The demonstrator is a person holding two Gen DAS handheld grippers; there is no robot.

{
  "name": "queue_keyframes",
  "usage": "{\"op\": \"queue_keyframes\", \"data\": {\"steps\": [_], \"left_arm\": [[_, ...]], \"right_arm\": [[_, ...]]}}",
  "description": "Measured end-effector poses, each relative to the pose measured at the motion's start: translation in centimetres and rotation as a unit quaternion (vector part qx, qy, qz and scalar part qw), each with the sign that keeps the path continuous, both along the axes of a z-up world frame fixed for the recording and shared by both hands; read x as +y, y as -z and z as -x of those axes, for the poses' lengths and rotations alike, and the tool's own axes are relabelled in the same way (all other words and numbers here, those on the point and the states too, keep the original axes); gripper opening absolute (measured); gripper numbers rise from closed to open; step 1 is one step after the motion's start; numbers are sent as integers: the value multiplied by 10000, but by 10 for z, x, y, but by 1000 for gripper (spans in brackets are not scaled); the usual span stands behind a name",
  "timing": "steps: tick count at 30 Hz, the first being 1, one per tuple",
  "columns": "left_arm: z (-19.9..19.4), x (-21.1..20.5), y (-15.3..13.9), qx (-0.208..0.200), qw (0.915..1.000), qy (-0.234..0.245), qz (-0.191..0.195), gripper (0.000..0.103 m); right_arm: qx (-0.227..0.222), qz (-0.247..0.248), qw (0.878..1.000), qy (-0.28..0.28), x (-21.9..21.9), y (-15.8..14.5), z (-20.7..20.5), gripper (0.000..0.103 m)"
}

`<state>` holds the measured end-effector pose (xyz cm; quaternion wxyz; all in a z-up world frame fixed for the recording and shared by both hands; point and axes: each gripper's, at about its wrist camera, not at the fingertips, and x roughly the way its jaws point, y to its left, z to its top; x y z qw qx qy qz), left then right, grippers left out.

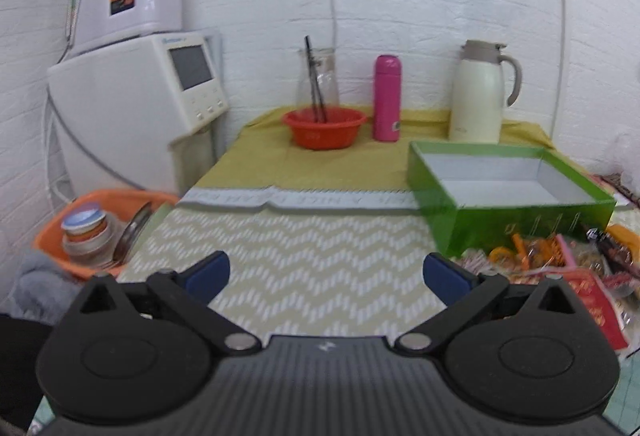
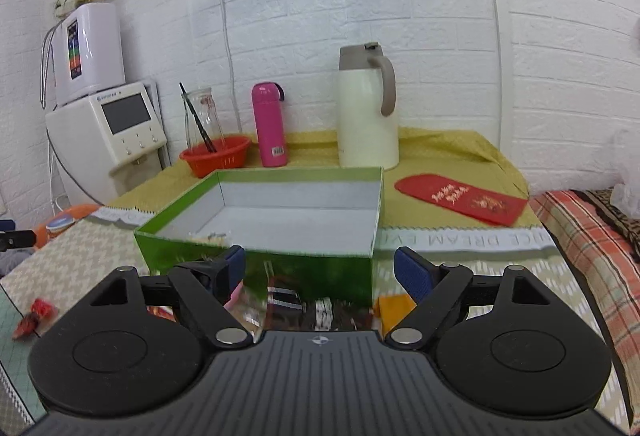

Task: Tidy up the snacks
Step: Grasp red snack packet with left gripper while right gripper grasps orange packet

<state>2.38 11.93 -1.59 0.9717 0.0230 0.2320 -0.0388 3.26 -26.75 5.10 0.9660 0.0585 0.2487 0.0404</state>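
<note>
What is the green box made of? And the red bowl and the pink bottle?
The green box looks like glossy printed cardboard: thin straight walls, plain white inside, and snacks mirrored on its front. The red bowl seems to be plastic, with molded slots in its side. The pink bottle has a smooth, even coat; probably painted metal, though it could be plastic.

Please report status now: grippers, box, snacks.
Left gripper open, empty. Right gripper open, empty. Green cardboard box nearly empty. Wrapped snacks piled beside it.
</note>
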Motion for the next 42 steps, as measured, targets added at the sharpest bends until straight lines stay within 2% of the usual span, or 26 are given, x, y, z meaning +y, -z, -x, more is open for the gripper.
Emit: {"op": "queue_keyframes", "data": {"steps": [4,9,12,17,18,20,25,27,28,29,31,33,34,39,42], "left_arm": [[13,10,24,470,9977,-215,-435,103],[15,11,38,665,9975,-11,-221,103],[3,1,45,835,9957,-64,-404,103],[-12,-10,63,1545,9871,409,-41,103],[-8,-15,64,1388,9888,505,-220,103],[-9,-15,64,1487,9872,571,-65,103],[-11,-19,64,1492,9867,638,-107,103],[-8,-21,64,1416,9869,761,-101,99],[-8,-22,64,1353,9872,839,-79,93],[-6,-23,63,1296,9875,896,-72,83],[0,-24,60,1169,9884,968,-3,64],[2,-25,61,1110,9892,959,13,60],[3,-24,62,1057,9898,954,35,50],[8,-13,58,1030,9902,836,436,46],[11,-9,48,886,9910,830,569,46]], "right_arm": [[191,193,9993,276,-4,18,-4,103],[522,56,9958,749,-26,35,-23,103],[680,-45,9936,897,-35,45,-30,103],[890,-160,9924,839,-43,54,-44,103],[913,-132,9922,834,-44,55,-47,103],[972,-76,9920,798,-44,58,-52,103],[1264,107,9899,626,-40,70,-68,103],[1262,195,9897,643,-40,71,-70,103],[1271,278,9897,590,-40,71,-70,103],[1308,451,9887,569,-38,70,-71,86],[1444,619,9860,566,-34,67,-73,83],[1526,697,9838,627,-32,65,-73,82],[1517,719,9836,658,-32,65,-71,82],[1088,162,9894,951,-42,55,-52,81],[776,216,9911,1064,-39,41,-40,81]]}}
